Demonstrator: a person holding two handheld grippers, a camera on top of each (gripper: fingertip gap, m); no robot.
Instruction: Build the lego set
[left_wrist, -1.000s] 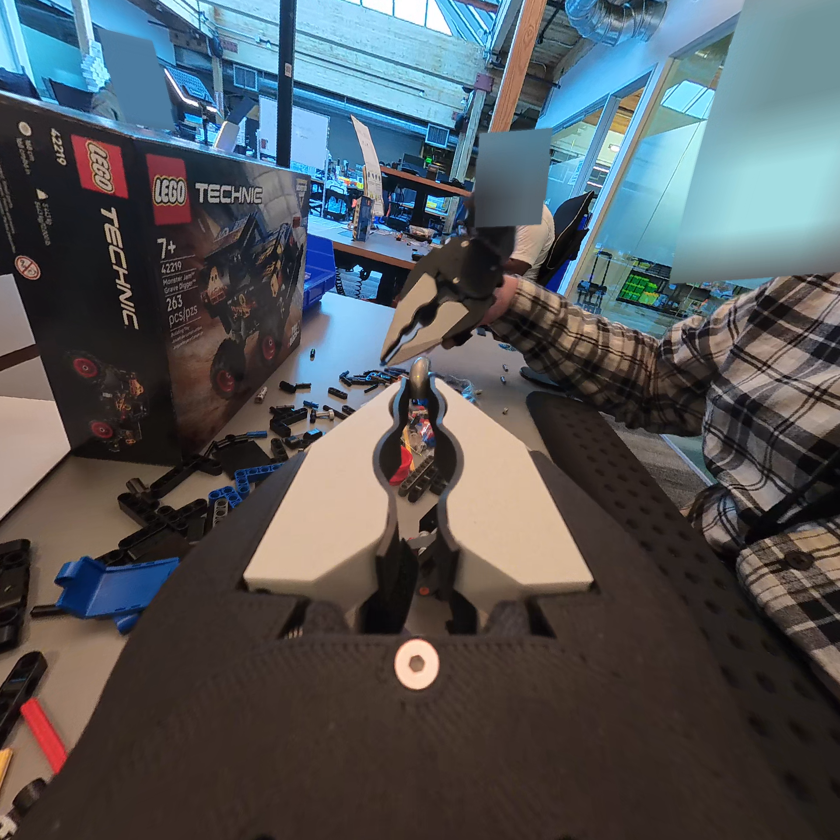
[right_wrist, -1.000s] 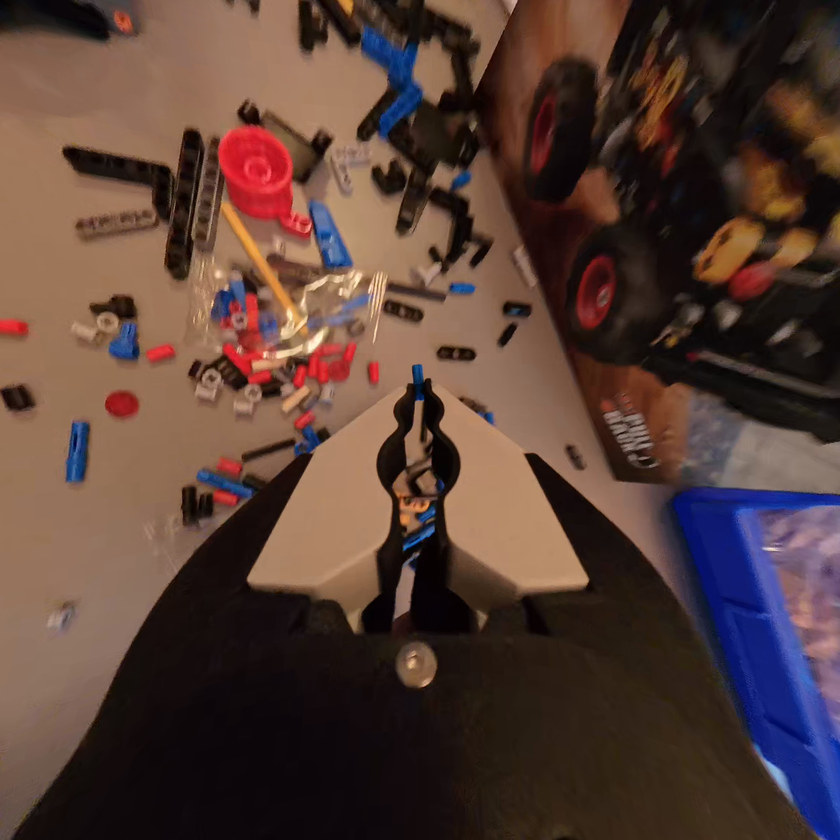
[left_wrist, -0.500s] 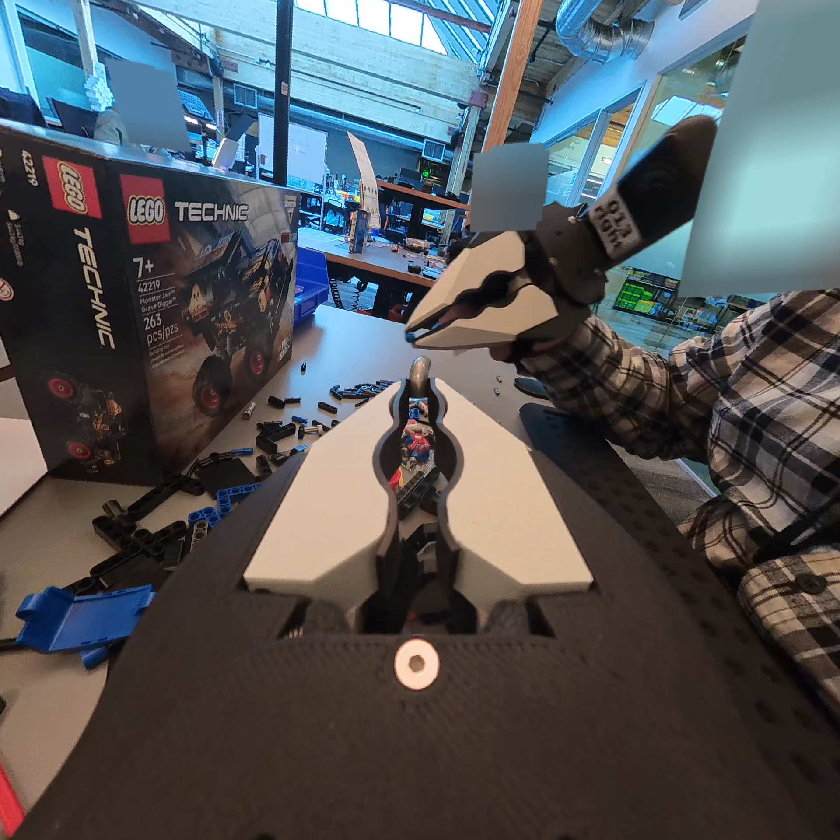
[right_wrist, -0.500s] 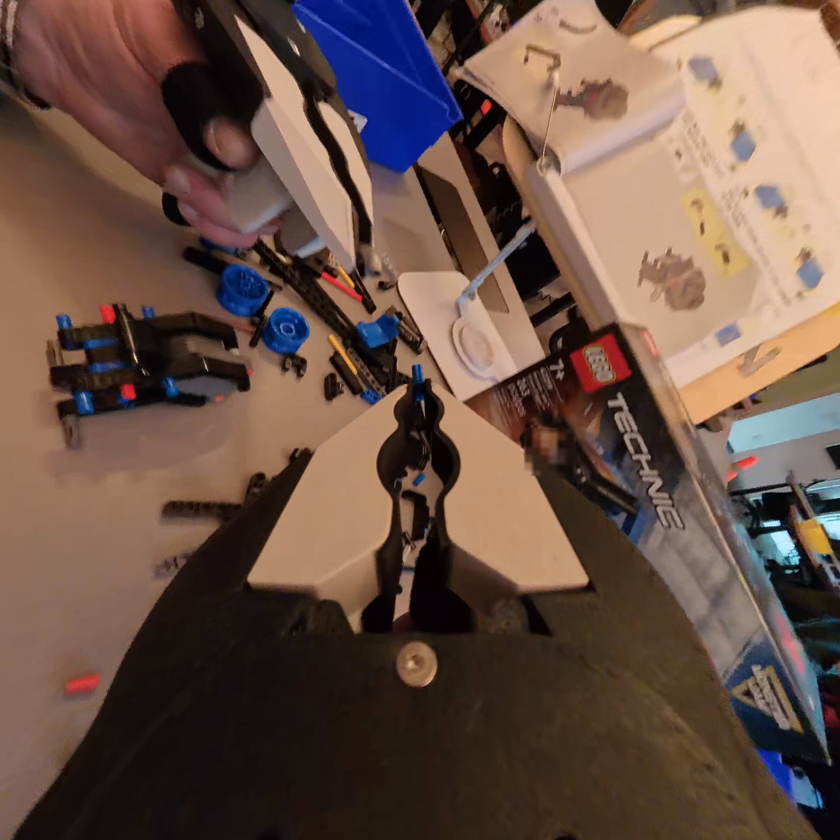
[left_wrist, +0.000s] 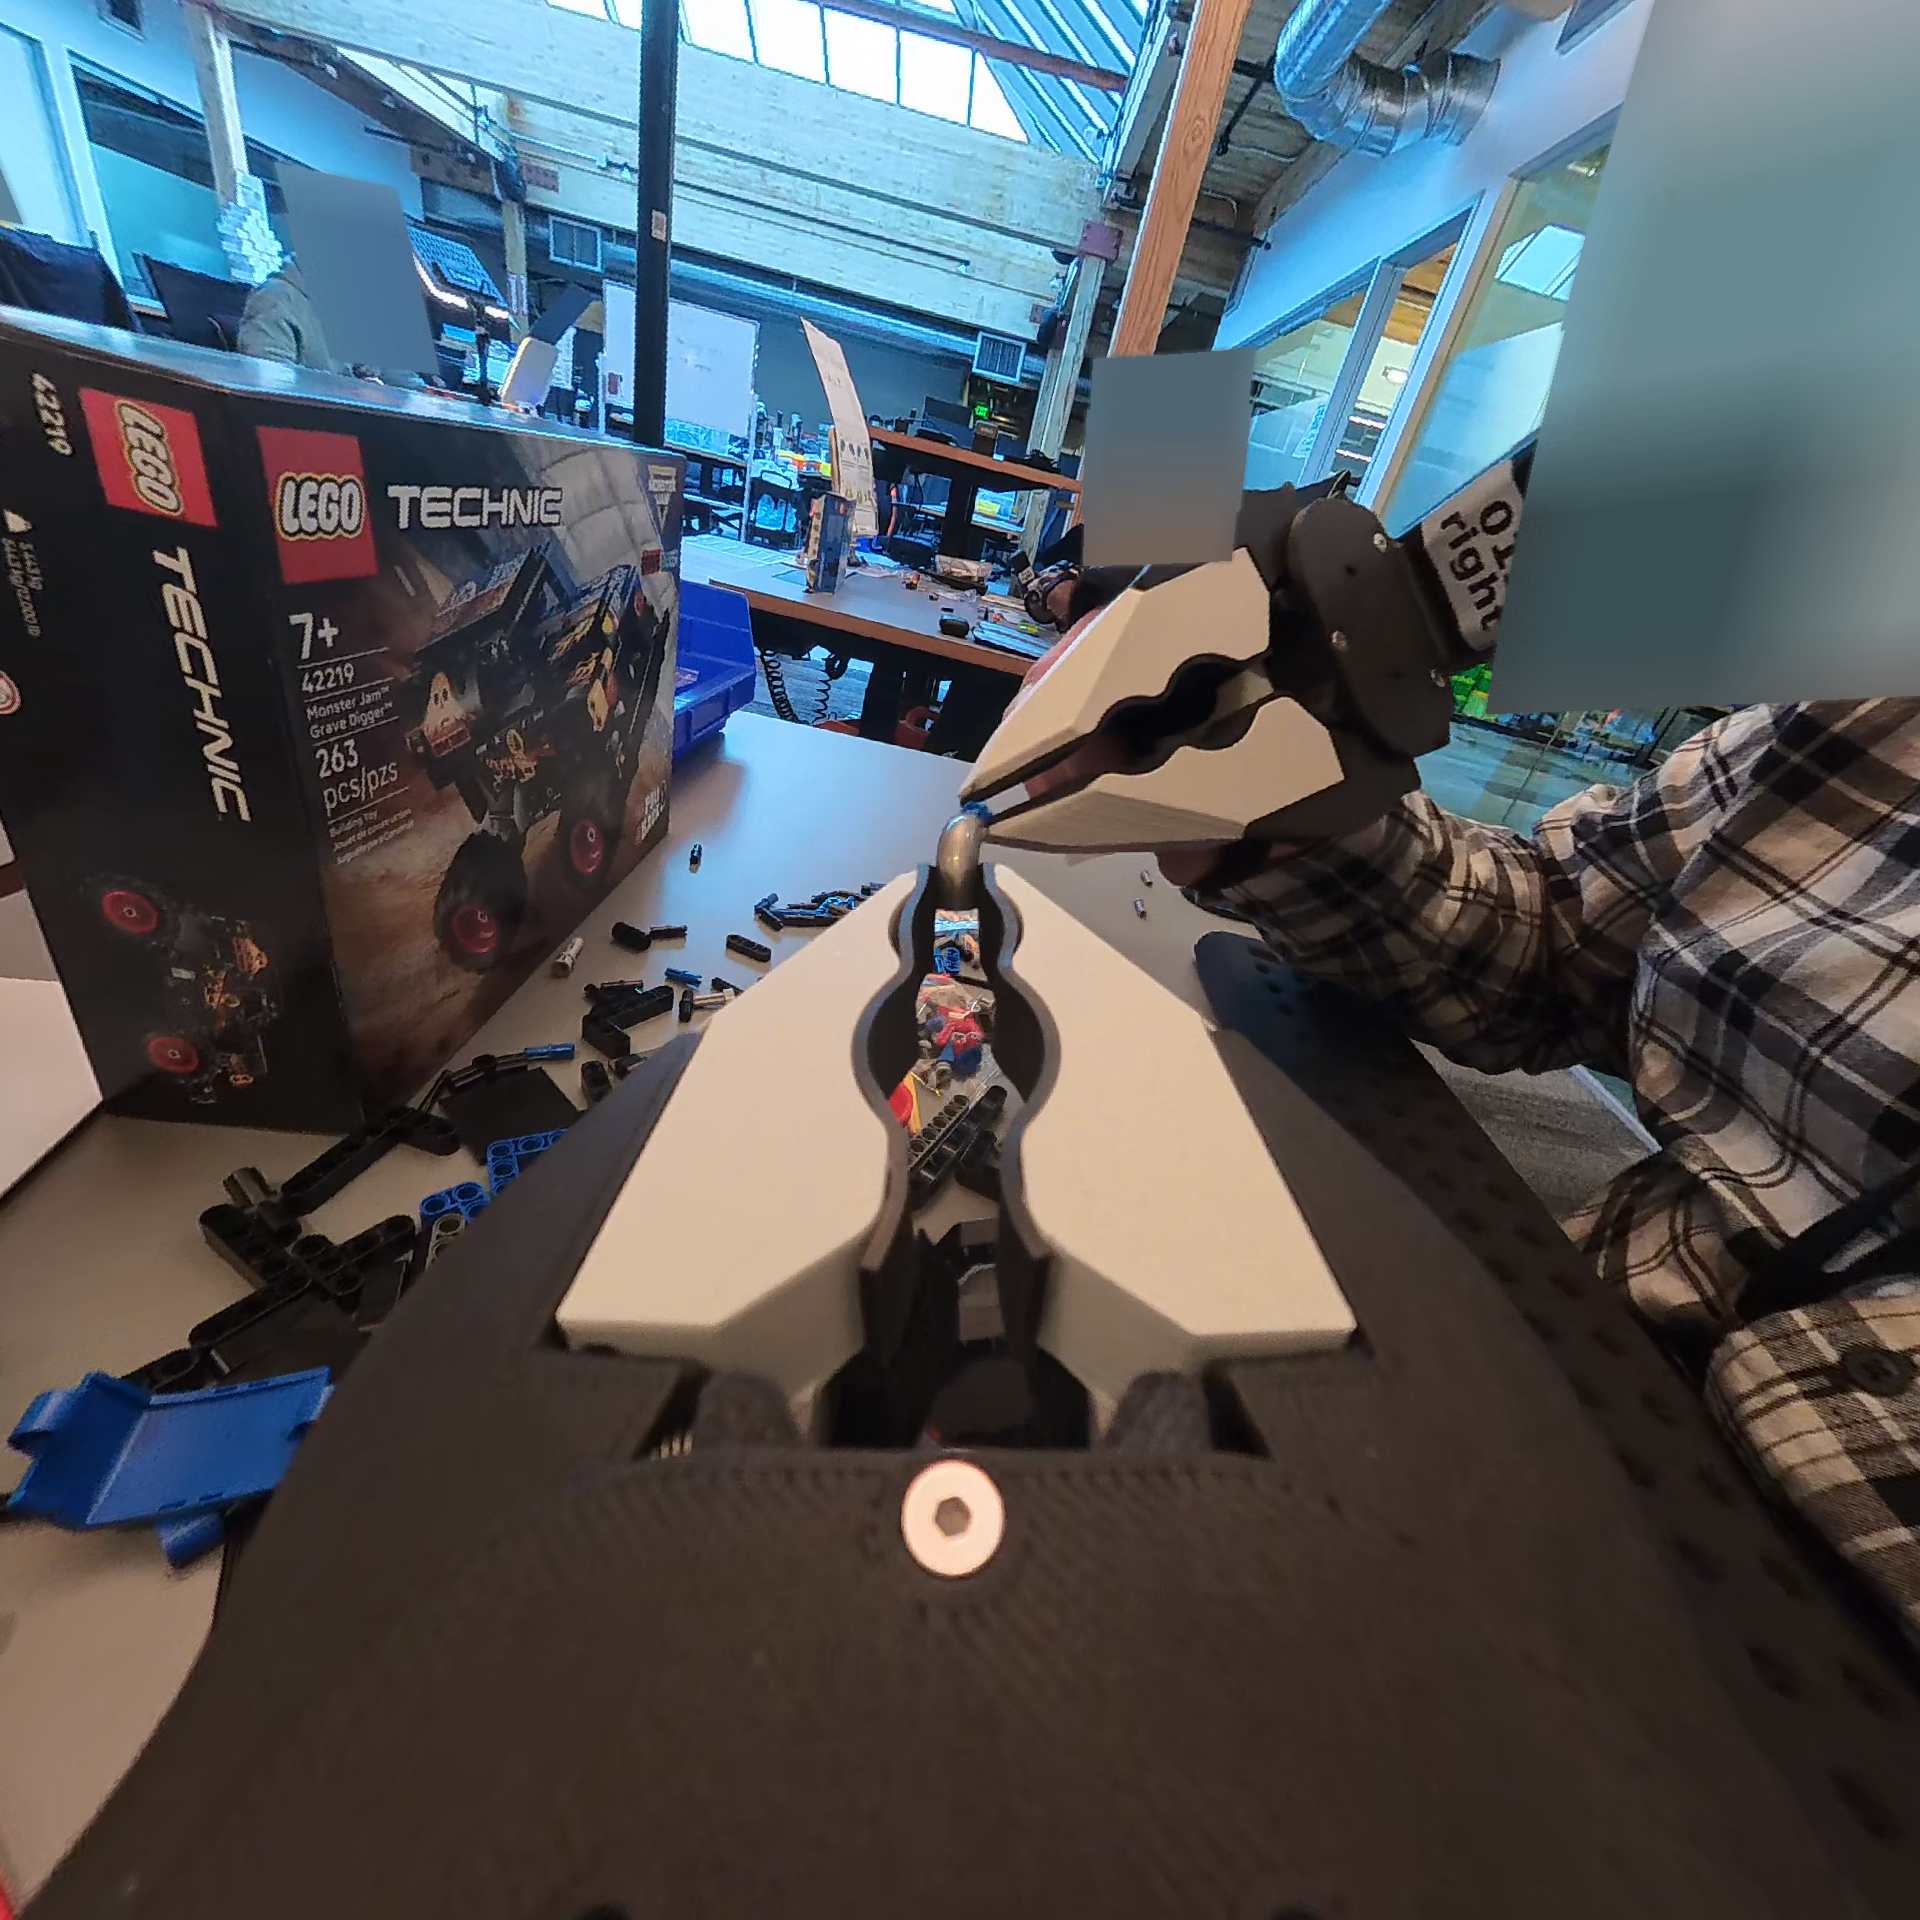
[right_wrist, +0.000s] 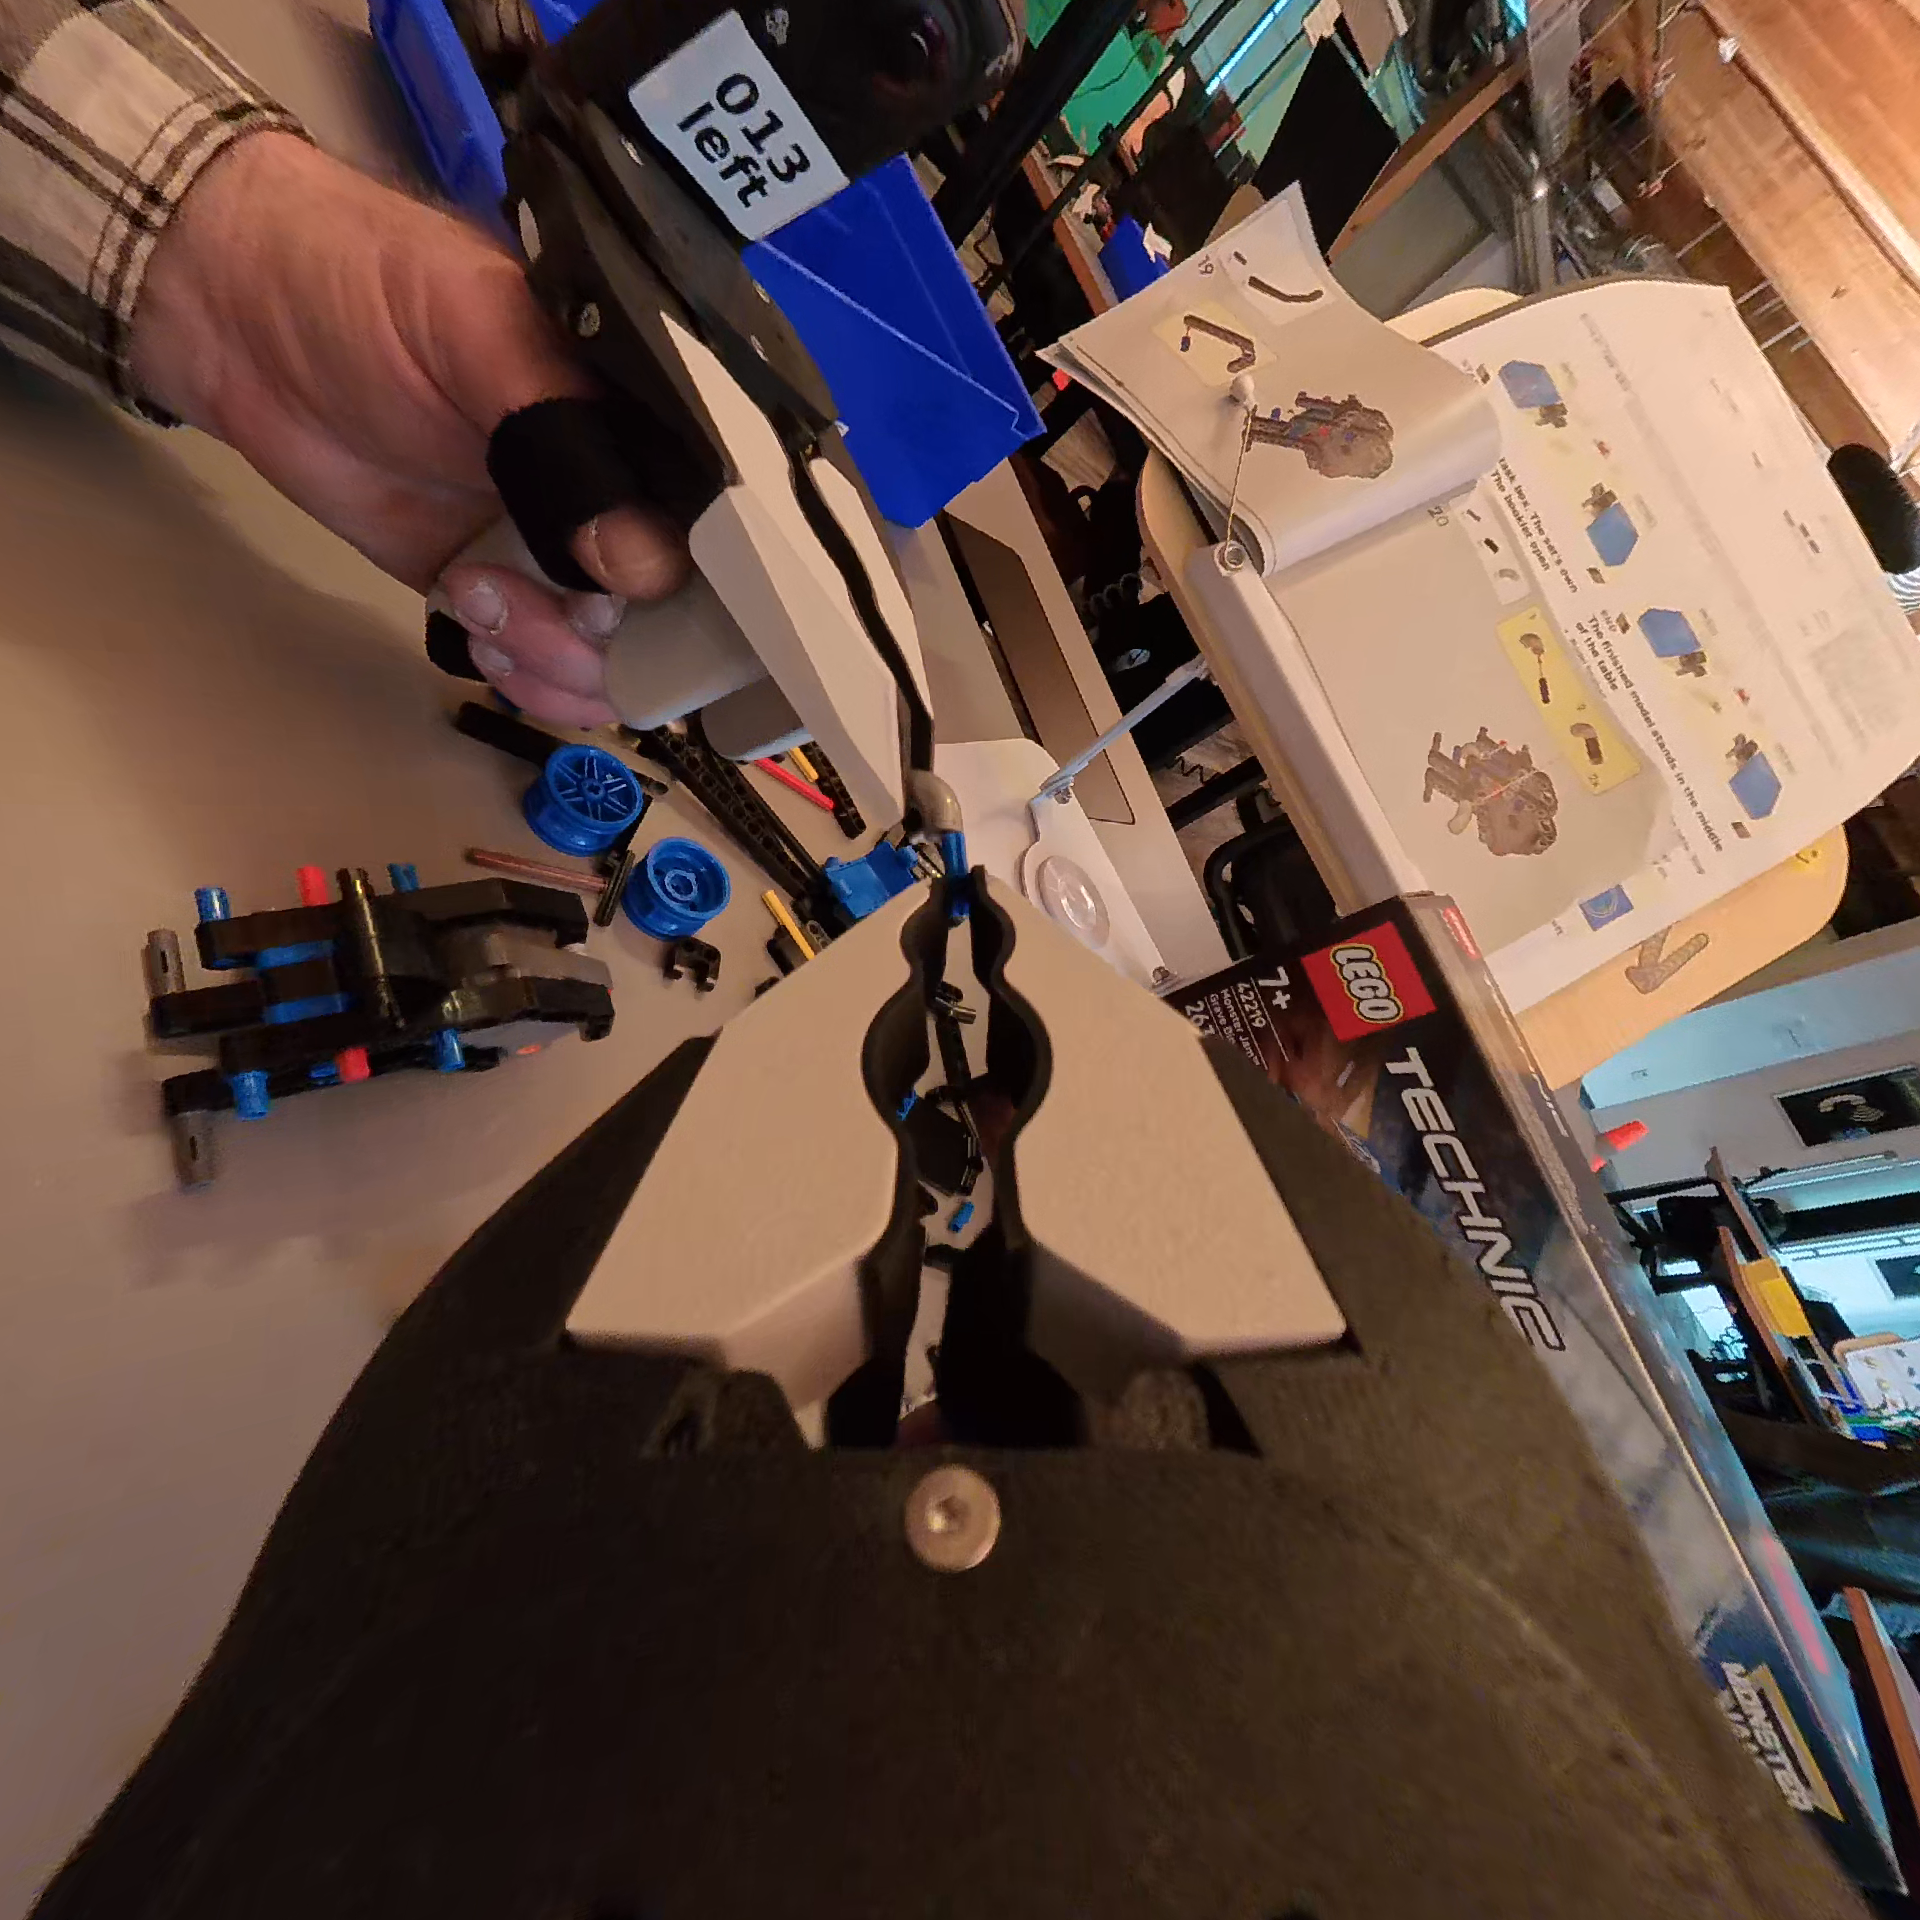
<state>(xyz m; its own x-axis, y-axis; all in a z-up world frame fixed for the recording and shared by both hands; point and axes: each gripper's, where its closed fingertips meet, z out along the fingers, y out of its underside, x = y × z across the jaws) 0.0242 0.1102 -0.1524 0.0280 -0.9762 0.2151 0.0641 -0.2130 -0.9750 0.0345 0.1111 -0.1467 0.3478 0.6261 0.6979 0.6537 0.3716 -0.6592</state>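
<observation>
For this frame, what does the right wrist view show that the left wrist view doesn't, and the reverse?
Only the right wrist view shows the half-built black chassis, two blue wheel hubs and the open instruction booklet on its stand. Only the left wrist view shows the blue panel piece and the front picture of the set box. Both show the left gripper shut on a grey connector, meeting the blue pin held in the right gripper.
</observation>
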